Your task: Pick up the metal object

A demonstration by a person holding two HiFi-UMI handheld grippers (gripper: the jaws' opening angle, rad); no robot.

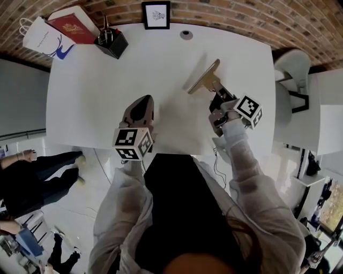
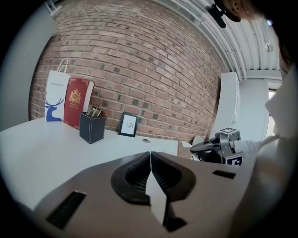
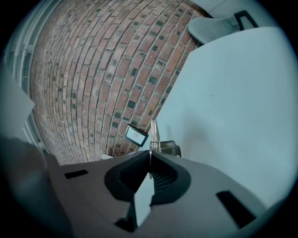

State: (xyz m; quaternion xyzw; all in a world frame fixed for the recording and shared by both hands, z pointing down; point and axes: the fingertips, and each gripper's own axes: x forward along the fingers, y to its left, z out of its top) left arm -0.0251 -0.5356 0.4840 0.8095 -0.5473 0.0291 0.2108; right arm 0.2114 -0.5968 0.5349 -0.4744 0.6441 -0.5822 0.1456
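Observation:
The metal object (image 1: 204, 76) is a flat brass-coloured bar, held slanted above the white table (image 1: 91, 101) right of its centre. My right gripper (image 1: 215, 86) is shut on its near end. In the right gripper view the bar (image 3: 154, 132) pokes up as a thin blade from between the closed jaws of the right gripper (image 3: 150, 156). My left gripper (image 1: 141, 111) hovers over the table's front middle, shut with nothing in it. In the left gripper view the left gripper (image 2: 150, 156) has its pads pressed together, and the right gripper's marker cube (image 2: 230, 146) shows off to the right.
A black pen holder (image 1: 111, 43), a white paper bag (image 1: 40, 36) with a red box (image 1: 72, 27) and a small framed picture (image 1: 156, 14) stand along the table's far edge by the brick wall. A round cable cap (image 1: 186, 35) lies near the frame. A white chair (image 1: 292, 67) stands at right.

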